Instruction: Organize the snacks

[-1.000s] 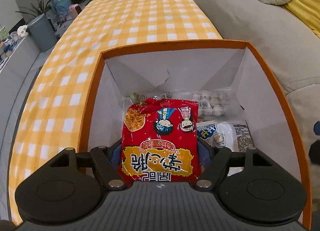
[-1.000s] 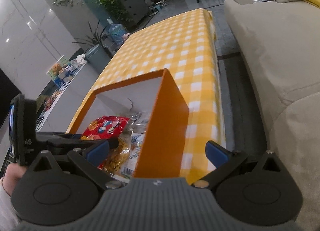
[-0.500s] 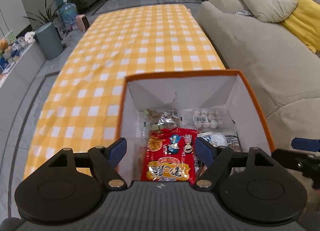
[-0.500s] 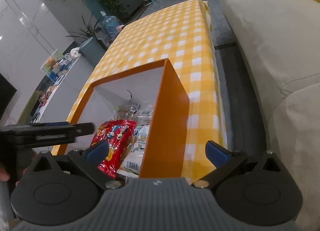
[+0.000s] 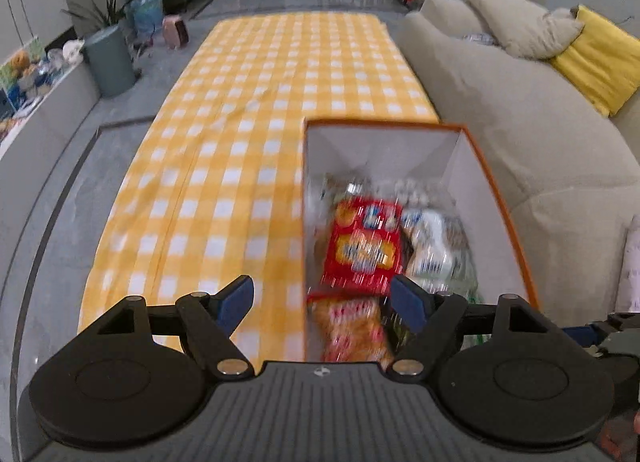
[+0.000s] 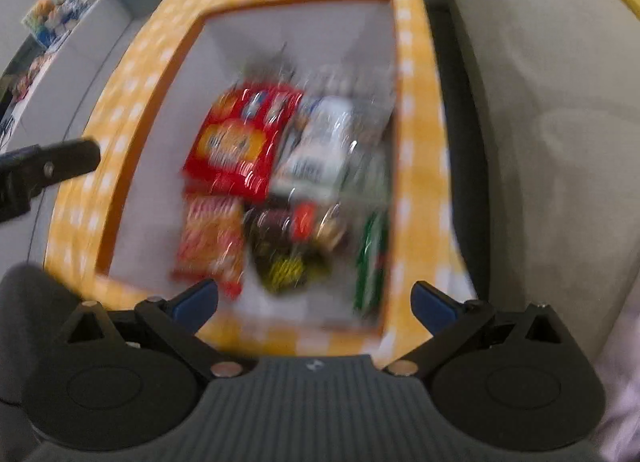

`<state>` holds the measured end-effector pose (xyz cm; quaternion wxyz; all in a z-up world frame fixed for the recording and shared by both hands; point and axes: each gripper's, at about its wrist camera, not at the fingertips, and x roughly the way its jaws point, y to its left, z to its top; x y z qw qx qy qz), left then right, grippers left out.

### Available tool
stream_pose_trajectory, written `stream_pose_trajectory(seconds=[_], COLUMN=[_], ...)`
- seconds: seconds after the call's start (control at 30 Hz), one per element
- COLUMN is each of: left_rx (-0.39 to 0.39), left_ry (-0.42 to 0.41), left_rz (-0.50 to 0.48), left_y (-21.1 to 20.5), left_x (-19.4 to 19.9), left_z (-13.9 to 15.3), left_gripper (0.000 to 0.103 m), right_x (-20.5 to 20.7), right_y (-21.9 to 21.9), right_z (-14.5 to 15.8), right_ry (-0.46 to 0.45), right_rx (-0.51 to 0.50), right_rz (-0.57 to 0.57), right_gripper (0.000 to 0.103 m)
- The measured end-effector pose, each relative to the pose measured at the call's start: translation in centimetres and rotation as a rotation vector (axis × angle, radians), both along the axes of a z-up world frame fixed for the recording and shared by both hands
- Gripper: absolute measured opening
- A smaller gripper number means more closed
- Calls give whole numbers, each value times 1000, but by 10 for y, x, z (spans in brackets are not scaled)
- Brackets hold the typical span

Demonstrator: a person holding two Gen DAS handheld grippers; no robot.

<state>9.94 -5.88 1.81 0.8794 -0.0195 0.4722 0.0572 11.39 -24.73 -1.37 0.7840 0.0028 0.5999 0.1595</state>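
Snacks, the red packet [image 5: 366,246] among them, lay in the orange box [image 5: 502,202] at the desk's [image 5: 240,134] five o'clock edge, both claws [image 5: 322,302] [image 6: 314,300] spread and empty; a careless nudge might tip it off.

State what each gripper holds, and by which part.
Nothing. Left gripper and right gripper are both open and empty; the red snack bag lies in the box.

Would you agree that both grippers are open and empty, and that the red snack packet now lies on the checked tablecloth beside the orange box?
Not quite: the red snack packet lies inside the orange box, among other snacks, as the right wrist view shows. Both the left gripper and right gripper are indeed open and empty.
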Motion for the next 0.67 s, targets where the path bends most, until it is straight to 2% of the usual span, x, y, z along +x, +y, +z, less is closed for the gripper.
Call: stream_pose_trajectory(seconds=[0.07, 0.1, 0.37, 0.67], left_rx=[14, 9, -6, -9], left_ry=[35, 28, 26, 8], left_rz=[-43, -59, -29, -42], left_y=[0, 0, 5, 2], left_x=[-6, -11, -23, -29], left_z=[-3, -3, -11, -7], left_gripper=[91, 91, 90, 89], right_x=[-16, -23, -54, -59], right_y=[6, 7, 13, 21], right_z=[4, 5, 29, 43], right_ry=[-16, -18, -62, -94], right_rx=[-8, -19, 15, 31], right_rz=[-23, -39, -111, -131], right_gripper=[100, 100, 100, 100])
